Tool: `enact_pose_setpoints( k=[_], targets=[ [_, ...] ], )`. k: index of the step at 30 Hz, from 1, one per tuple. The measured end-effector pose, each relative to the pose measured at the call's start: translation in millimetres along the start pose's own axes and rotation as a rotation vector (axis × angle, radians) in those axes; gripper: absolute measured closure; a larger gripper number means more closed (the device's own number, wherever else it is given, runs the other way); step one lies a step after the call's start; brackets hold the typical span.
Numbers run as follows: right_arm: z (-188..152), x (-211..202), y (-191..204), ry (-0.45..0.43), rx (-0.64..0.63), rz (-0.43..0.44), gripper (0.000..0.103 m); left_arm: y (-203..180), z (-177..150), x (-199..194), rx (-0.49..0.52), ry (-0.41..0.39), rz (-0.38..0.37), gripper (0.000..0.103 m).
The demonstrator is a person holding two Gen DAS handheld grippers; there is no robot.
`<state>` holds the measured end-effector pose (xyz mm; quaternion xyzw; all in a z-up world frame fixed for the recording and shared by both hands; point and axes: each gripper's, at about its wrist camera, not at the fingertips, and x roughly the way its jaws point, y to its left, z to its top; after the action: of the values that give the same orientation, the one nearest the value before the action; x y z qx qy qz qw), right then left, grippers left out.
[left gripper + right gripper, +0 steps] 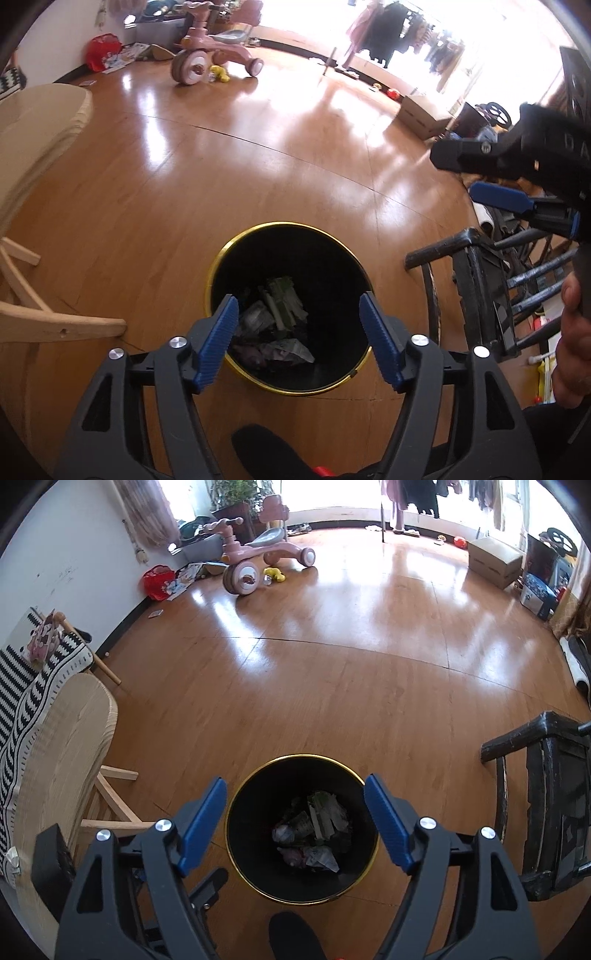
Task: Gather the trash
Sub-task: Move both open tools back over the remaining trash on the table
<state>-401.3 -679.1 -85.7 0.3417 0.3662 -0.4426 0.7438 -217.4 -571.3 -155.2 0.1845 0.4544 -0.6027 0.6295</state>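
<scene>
Both tongs hang above the round black bin with the gold metal rim (218, 258), a sensible place for letting trash fall straight in. The left gripper (298, 338) and the right gripper (295, 821) both stand wide open with nothing between the blue pads. The crumpled paper and plastic trash (275, 325) lies at the bin's bottom, so I judge this drop finished.

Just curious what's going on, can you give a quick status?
Both claws, left and right, open and empty. Crumpled trash in the black bin. Nothing blocking it.
</scene>
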Motion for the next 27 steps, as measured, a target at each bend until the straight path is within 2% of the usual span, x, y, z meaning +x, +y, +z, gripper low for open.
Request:
enact_pose_setpoints(
  k=[4,6,9,14,17,19,20,24,27],
  targets=[
    [-0.5,1.5,25.2,-0.004,-0.041,0.036,0.025,21.1,2.2,-35.1,-0.032,-0.045,0.061,0.019],
    [-0.2,1.7,41.6,-0.01,-0.068,0.056,0.023,41.4,2.3,-64.3,-0.05,-0.081,0.117,0.017],
    [-5.5,1.7,82.6,-0.02,-0.14,0.093,0.022,82.7,-3.2,-112.9,-0.115,-0.124,0.225,0.016],
    [-27.6,-2.1,178.9,-0.025,-0.315,0.191,0.021,166.1,-32.3,-201.5,-0.278,-0.202,0.384,0.014],
    [-49.4,-6.3,245.1,-0.021,-0.423,0.266,0.021,223.0,-67.0,-259.2,-0.392,-0.245,0.514,0.012],
    [-65.6,-9.1,286.8,-0.003,-0.485,0.318,0.021,268.1,-102.9,-299.3,-0.495,-0.263,0.607,0.012],
    [-77.9,-11.4,316.3,0.003,-0.528,0.356,0.021,281.1,-114.1,-310.4,-0.523,-0.266,0.632,0.012],
    [-122.3,-17.6,396.9,0.008,-0.668,0.426,0.021,356.4,-180.5,-369.3,-0.687,-0.272,0.838,0.012],
    [-161.0,-16.9,453.8,0.05,-0.758,0.467,0.021,405.4,-221.5,-399.6,-0.831,-0.272,0.919,0.012]
  ],
)
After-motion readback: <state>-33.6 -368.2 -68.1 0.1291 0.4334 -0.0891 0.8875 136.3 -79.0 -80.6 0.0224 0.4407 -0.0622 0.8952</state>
